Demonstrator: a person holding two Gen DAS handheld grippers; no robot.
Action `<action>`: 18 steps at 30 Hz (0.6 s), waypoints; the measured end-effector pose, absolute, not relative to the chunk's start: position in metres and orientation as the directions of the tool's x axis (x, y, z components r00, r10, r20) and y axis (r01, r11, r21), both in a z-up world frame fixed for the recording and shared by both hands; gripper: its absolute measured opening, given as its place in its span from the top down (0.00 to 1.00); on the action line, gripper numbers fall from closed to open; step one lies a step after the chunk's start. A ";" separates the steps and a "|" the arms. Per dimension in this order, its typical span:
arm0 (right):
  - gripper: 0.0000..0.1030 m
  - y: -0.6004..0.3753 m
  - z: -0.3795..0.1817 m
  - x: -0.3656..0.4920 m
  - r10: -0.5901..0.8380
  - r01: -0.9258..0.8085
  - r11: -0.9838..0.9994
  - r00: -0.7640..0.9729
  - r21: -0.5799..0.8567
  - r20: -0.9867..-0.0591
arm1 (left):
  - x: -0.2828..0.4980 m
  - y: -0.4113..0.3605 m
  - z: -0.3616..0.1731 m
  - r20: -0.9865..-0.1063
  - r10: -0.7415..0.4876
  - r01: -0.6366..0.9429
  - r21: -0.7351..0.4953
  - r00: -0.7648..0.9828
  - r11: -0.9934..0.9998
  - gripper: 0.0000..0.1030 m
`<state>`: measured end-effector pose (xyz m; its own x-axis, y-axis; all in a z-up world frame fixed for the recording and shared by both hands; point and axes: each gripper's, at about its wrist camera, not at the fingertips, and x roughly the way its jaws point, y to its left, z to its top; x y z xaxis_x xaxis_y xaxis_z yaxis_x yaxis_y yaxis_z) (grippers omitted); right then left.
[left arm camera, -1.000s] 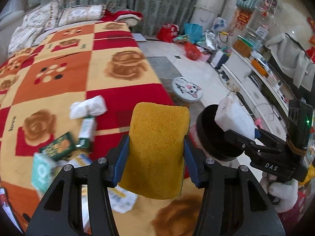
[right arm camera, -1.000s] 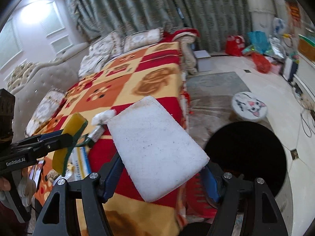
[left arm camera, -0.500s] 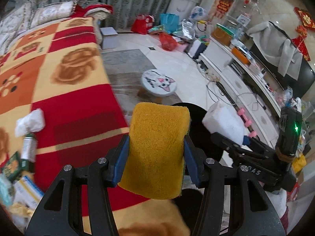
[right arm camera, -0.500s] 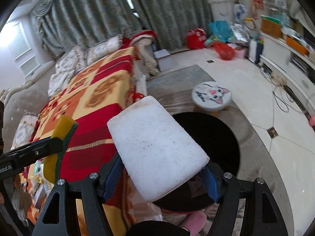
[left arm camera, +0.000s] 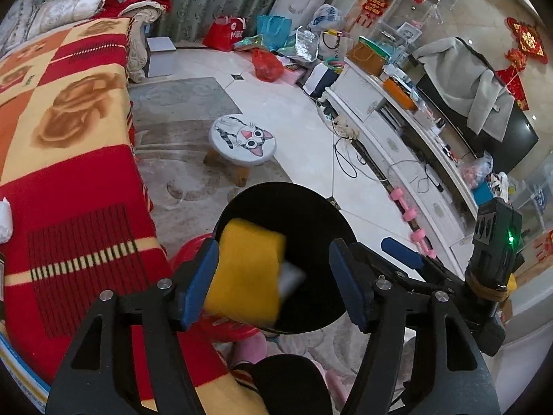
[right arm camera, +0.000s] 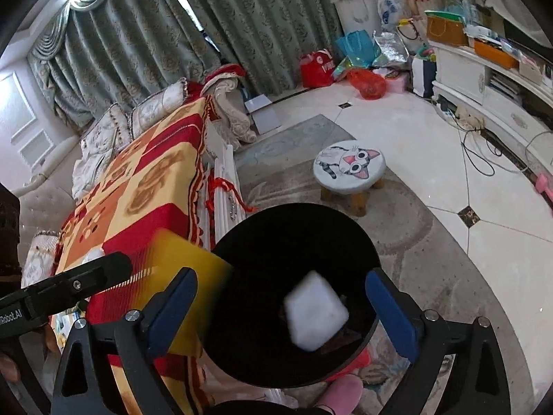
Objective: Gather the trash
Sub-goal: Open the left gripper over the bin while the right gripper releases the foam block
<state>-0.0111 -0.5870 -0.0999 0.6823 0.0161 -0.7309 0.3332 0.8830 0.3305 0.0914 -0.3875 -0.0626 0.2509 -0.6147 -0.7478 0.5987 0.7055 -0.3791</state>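
A black round bin (left arm camera: 283, 256) (right arm camera: 293, 294) stands on the floor beside the bed. My left gripper (left arm camera: 276, 276) is open above its rim; a blurred yellow sponge (left arm camera: 247, 273) (right arm camera: 176, 283) is loose between the fingers, falling. My right gripper (right arm camera: 280, 304) is open over the bin, and a white sponge (right arm camera: 316, 314) (left arm camera: 292, 276) is dropping inside it. The right gripper shows in the left wrist view (left arm camera: 376, 252) at the bin's right edge.
The bed with a red and orange blanket (left arm camera: 69, 159) lies left of the bin, a white tissue (left arm camera: 4, 219) on it. A cat-face stool (left arm camera: 243, 140) (right arm camera: 349, 164) stands beyond the bin. A white TV cabinet (left arm camera: 397, 131) with cables and pink dumbbells (left arm camera: 411, 221) runs along the right.
Both grippers swung from the bed to over the bin and opened. The yellow sponge and the white sponge left the fingers and are falling.
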 end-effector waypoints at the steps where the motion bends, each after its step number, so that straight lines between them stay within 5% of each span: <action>1: 0.06 -0.587 -0.101 -0.011 0.015 0.334 0.884 0.677 0.326 -0.736 | 0.091 -0.386 -0.063 -0.751 -0.610 0.598 -0.373 0.254 0.709 0.37; 18: 0.06 -0.536 -0.081 -0.007 -0.008 0.254 0.939 0.688 0.231 -0.726 | 0.070 -0.330 -0.040 -0.764 -0.491 0.549 -0.218 0.418 0.807 0.37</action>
<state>-0.0070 -0.5359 -0.0814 0.6881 -0.0080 -0.7256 0.2545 0.9391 0.2310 0.0700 -0.3295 -0.0397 0.4184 -0.4909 -0.7641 0.5487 0.8071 -0.2181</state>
